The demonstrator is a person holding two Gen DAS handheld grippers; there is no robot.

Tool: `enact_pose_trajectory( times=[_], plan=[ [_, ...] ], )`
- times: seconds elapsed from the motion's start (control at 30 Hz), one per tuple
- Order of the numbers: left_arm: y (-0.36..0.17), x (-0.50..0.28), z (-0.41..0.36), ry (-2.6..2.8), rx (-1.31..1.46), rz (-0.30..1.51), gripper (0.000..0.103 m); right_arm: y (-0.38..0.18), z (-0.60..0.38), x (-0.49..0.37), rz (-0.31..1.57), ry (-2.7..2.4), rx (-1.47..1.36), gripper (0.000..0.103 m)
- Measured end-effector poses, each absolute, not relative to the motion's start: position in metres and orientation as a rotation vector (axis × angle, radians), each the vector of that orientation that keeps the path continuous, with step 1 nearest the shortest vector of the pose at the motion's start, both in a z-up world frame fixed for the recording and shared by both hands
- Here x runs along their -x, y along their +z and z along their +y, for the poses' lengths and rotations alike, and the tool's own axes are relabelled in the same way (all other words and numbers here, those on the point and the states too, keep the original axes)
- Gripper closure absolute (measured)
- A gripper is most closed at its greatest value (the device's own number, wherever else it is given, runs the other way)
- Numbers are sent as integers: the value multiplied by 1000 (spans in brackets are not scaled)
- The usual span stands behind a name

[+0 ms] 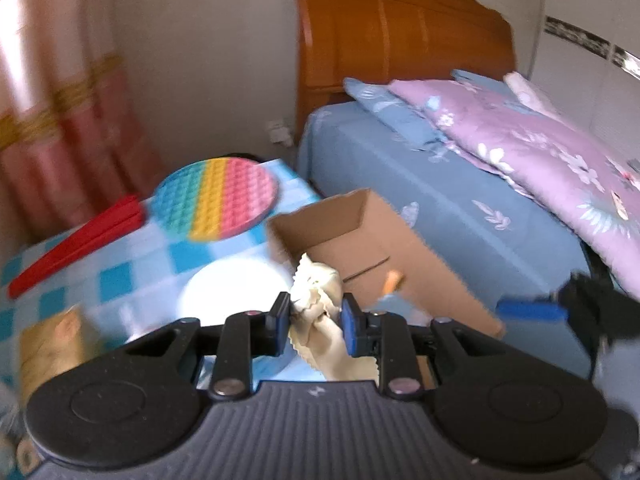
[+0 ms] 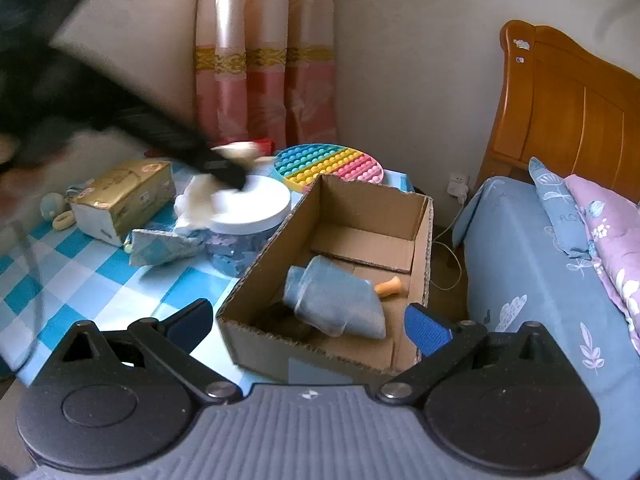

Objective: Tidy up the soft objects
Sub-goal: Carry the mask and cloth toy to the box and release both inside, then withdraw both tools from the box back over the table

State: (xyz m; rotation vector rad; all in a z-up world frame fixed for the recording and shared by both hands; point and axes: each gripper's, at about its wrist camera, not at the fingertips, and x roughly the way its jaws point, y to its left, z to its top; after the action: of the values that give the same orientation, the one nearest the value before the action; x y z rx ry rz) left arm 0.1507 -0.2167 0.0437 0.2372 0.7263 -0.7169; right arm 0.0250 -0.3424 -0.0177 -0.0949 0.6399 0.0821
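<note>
My left gripper [image 1: 316,312] is shut on a cream cloth [image 1: 318,280] with zigzag edges, held up above the checked table just left of the cardboard box [image 1: 400,248]. In the right wrist view this gripper is a dark blur [image 2: 224,170] over the jar, with the pale cloth [image 2: 198,196] hanging from it. My right gripper [image 2: 310,320] stands wide open over the near wall of the box [image 2: 420,216], with nothing between its pads. A blue soft item [image 2: 336,300] and a small orange piece [image 2: 388,287] lie inside the box.
On the blue checked tablecloth [image 2: 80,280] are a jar with a white lid [image 2: 264,200], a gold tissue pack [image 2: 124,196], a blue patterned pouch [image 2: 160,246], a rainbow bubble mat [image 1: 218,200] and a red flat thing [image 1: 76,252]. A bed [image 2: 520,260] lies to the right.
</note>
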Motion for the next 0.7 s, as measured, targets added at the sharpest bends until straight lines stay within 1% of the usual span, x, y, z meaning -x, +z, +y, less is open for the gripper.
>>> enact_pose_trajectory(
  times=[0.13,0.37,0.4,0.43,0.47,0.5,0.53,0.67,0.7],
  plan=[
    [36,-162,-255,-754,-257,743,78,-18,-338,-16,640,85,94,0],
    [26,-183,-289,-721,-285,747,77,-14,-340,-7,631,90,63,0],
    [25,-186,-292,-711,-282,736,71,-13,-340,-7,631,90,60,0],
    [24,-189,-295,-708,-285,730,52,-13,-341,-6,631,91,56,0],
    [22,-192,-297,-700,-292,735,41,-12,-341,-5,630,93,51,0],
    [20,-193,-298,-682,-298,737,23,-12,-341,-5,630,95,48,0],
    [19,-193,-298,-665,-302,729,19,-11,-341,-4,629,95,46,0],
    [19,-182,-286,-652,-327,725,18,-9,-340,-3,627,108,34,0],
    [21,-177,-280,-659,-323,721,16,-8,-339,-3,627,112,35,0]
  ],
)
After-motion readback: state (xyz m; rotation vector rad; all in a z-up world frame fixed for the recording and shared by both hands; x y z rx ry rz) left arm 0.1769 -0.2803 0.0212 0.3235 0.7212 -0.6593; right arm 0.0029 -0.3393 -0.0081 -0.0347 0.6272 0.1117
